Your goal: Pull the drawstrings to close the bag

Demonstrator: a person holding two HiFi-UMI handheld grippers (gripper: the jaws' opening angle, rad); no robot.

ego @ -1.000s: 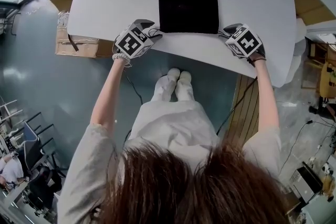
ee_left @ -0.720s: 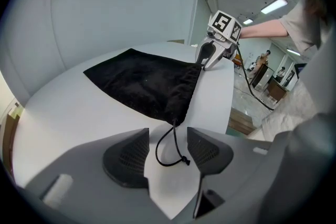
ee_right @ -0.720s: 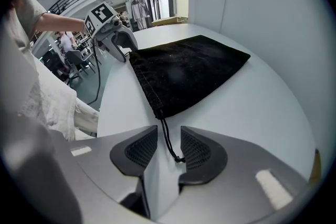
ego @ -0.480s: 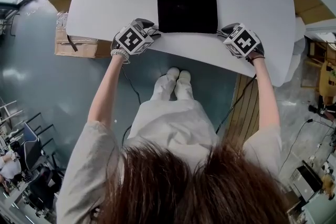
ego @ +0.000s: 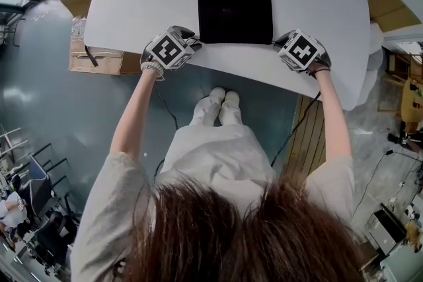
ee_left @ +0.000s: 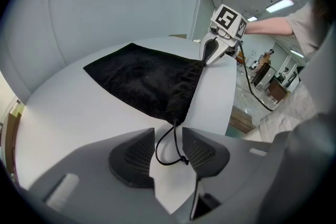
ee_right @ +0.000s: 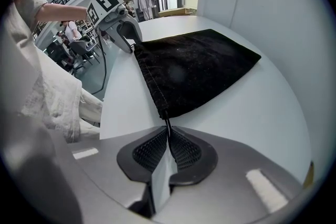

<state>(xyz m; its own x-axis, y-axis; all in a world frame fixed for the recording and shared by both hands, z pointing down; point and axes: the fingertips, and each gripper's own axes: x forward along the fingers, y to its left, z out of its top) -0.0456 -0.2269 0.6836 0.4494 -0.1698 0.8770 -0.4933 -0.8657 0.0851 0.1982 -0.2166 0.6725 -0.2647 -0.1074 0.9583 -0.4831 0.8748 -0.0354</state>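
Right drawstring (ee_right: 168, 125) end, between closing jaws

You have no words, numbers or brand names to read anywhere here. The only signs are the black-and-white square markers (ego: 165, 50), one atop your left claw (ego: 194, 43) and one atop your right claw (ego: 278, 43); they carry patterns, not letters.

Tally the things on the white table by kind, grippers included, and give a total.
Bag: 1
Drawstrings: 2, the left drawstring and the right drawstring
Grippers: 2, both closing; the left gripper has its drawstring between jaws that do not yet press it, the right gripper pinches its own
Total: 5
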